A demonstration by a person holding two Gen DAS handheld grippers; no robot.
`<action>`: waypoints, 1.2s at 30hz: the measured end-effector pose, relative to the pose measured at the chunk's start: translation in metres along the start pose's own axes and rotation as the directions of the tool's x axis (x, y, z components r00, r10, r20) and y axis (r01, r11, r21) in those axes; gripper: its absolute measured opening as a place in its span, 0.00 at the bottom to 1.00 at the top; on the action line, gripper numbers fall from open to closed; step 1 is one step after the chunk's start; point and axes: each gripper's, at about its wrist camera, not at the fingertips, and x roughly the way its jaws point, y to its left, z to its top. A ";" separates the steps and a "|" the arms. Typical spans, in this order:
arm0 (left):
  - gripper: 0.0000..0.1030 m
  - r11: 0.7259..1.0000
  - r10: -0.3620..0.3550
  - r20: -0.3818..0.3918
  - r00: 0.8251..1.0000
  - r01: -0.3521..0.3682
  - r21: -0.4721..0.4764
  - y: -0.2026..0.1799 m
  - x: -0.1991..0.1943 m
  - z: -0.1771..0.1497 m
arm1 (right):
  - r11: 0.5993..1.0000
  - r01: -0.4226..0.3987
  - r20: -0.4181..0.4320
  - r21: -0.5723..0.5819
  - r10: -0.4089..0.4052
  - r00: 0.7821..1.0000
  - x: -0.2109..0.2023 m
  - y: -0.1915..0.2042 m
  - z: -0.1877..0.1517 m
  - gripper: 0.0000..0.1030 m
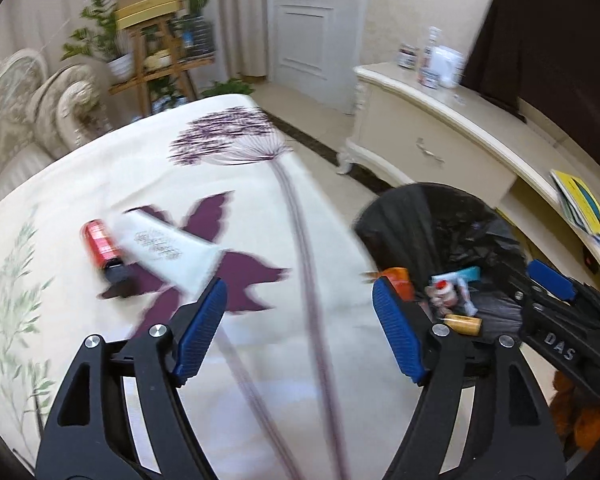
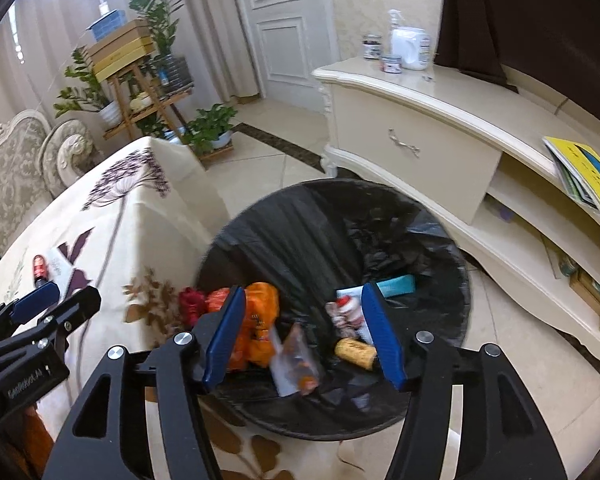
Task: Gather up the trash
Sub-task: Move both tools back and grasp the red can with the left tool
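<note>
A red can and a white tube lie side by side on the floral tablecloth; both show small in the right wrist view, the can and the tube. My left gripper is open and empty above the cloth, right of them. A black-lined trash bin holds an orange bag, a clear packet, a yellow tube and other wrappers. My right gripper is open and empty over the bin; it also shows in the left wrist view.
A cream TV cabinet with bottles and books stands behind the bin. A sofa borders the table's far left. A plant stand and a white door are at the back. Tiled floor lies between.
</note>
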 end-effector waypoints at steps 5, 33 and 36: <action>0.71 0.996 0.056 -0.006 0.998 -0.056 -0.073 0.043 -0.008 -0.002 | 0.998 -0.044 -0.003 -0.046 0.044 0.999 0.001 0.030 0.002 0.58; 0.74 0.970 0.127 -0.098 0.987 -0.145 -0.194 0.145 0.013 -0.007 | 0.967 -0.171 -0.058 -0.187 0.163 0.985 0.024 0.133 0.010 0.58; 0.74 0.972 0.105 -0.089 0.990 -0.121 -0.203 0.149 0.007 -0.009 | 0.963 -0.178 -0.062 -0.201 0.169 0.984 0.024 0.139 0.009 0.58</action>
